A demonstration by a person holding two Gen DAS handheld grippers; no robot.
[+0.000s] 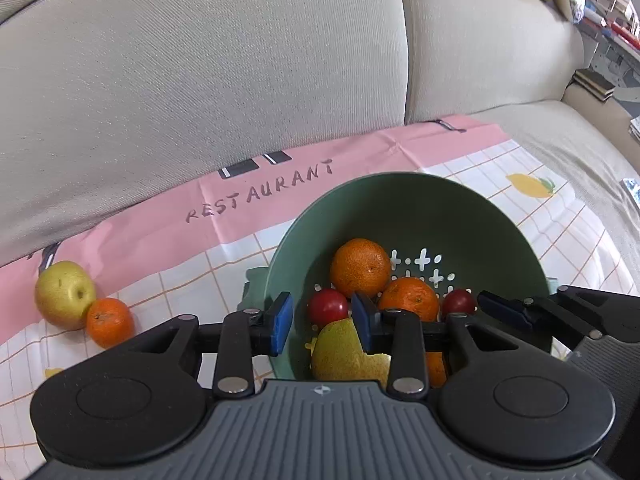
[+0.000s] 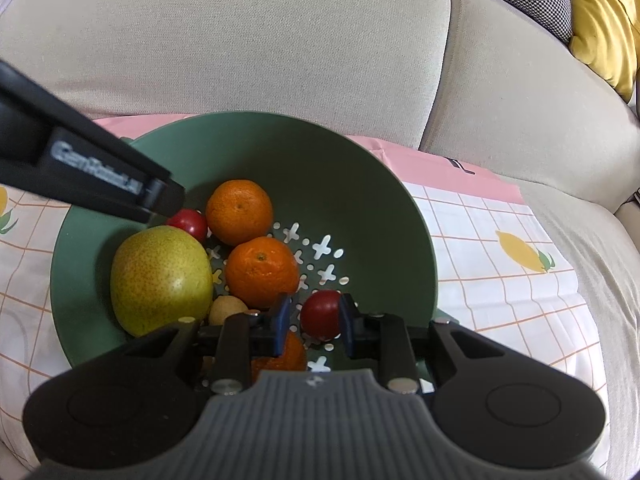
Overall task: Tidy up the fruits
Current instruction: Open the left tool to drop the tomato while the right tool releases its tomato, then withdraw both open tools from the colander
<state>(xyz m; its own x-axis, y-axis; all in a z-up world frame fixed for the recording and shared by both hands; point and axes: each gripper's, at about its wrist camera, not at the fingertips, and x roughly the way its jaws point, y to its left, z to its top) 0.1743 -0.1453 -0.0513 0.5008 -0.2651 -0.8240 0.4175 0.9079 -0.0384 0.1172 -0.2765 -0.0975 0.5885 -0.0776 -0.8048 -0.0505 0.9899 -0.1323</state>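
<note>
Most fruit sits in the green colander [image 2: 248, 140] — my right gripper [image 2: 312, 322] clenches a red plum [image 2: 322, 314] over its floor; my left gripper [image 1: 322, 320] hangs released above it; a pear [image 1: 64, 294] and orange [image 1: 109, 322] wait near the cloth's [image 1: 520, 216] left edge.

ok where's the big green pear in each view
left wrist: green pear bottom centre, low in the green bowl, partly behind the left gripper's fingers.
right wrist: green pear left of centre, against the green bowl's left wall.
shared landmark: the top orange.
</note>
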